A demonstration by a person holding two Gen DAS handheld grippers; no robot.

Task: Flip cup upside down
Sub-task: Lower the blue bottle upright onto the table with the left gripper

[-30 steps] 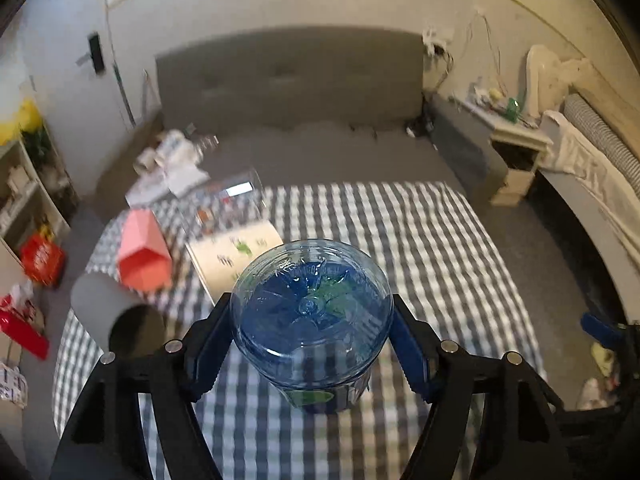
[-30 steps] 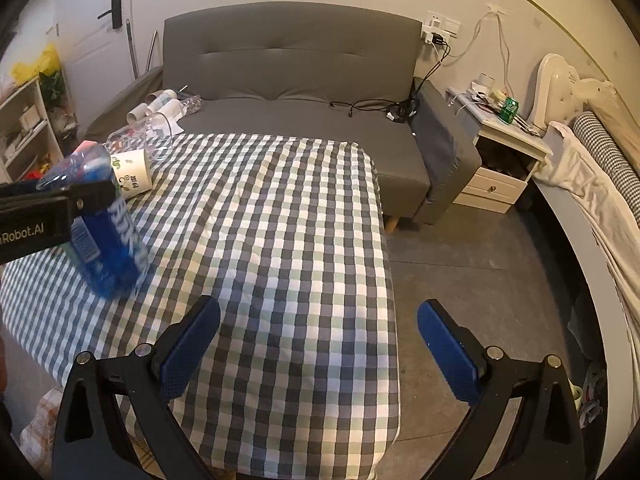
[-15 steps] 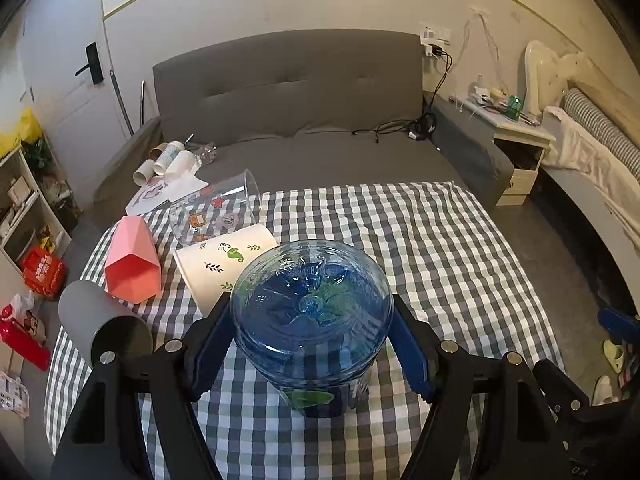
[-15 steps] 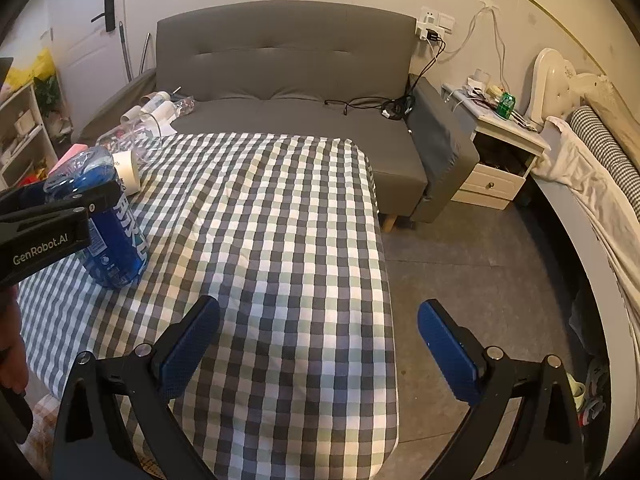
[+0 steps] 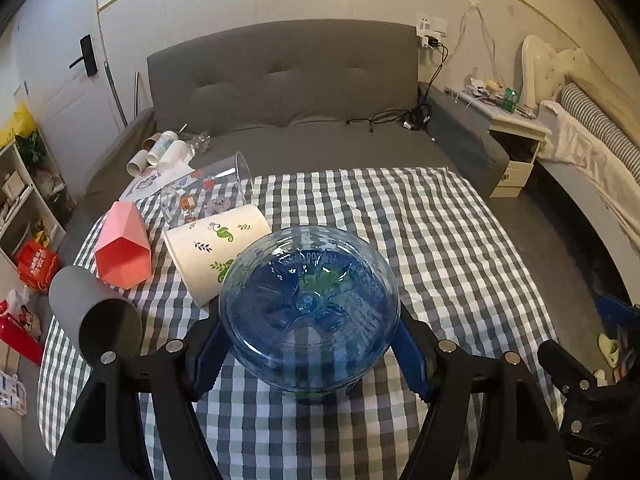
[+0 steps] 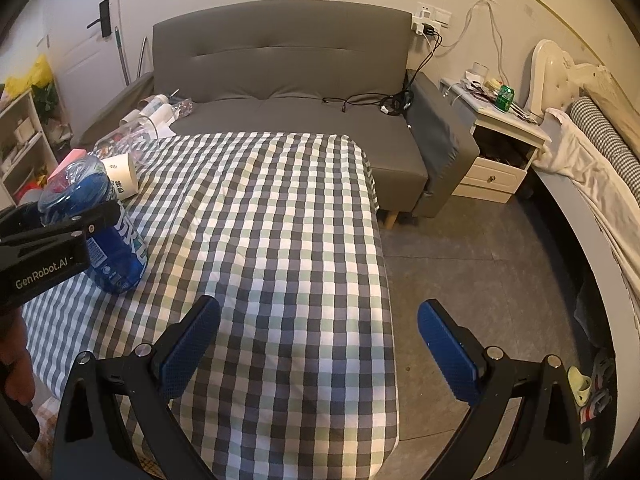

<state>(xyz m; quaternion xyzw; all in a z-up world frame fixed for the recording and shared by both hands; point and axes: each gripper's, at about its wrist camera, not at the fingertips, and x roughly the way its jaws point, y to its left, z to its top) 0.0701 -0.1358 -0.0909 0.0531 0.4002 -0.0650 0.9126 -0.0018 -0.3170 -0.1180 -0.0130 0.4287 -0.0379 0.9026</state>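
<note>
My left gripper (image 5: 309, 350) is shut on a clear blue plastic cup (image 5: 309, 312), its closed base facing the camera and its mouth down on the checked tablecloth (image 5: 420, 240). In the right wrist view the blue cup (image 6: 108, 236) stands upside down, slightly tilted, at the table's left side, with the left gripper's black finger (image 6: 72, 228) across it. My right gripper (image 6: 318, 340) is open and empty over the table's front edge.
Behind the blue cup lie a white leaf-print cup (image 5: 216, 248), a clear printed cup (image 5: 204, 196), a pink faceted cup (image 5: 124, 252) and a grey cup (image 5: 96, 312). A grey sofa (image 6: 288, 80) is beyond the table, a nightstand (image 6: 496, 148) and a bed to the right.
The left gripper has lowered the blue cup from the air onto the tablecloth, base up, and levelled out. The right gripper has stayed open and hardly moved.
</note>
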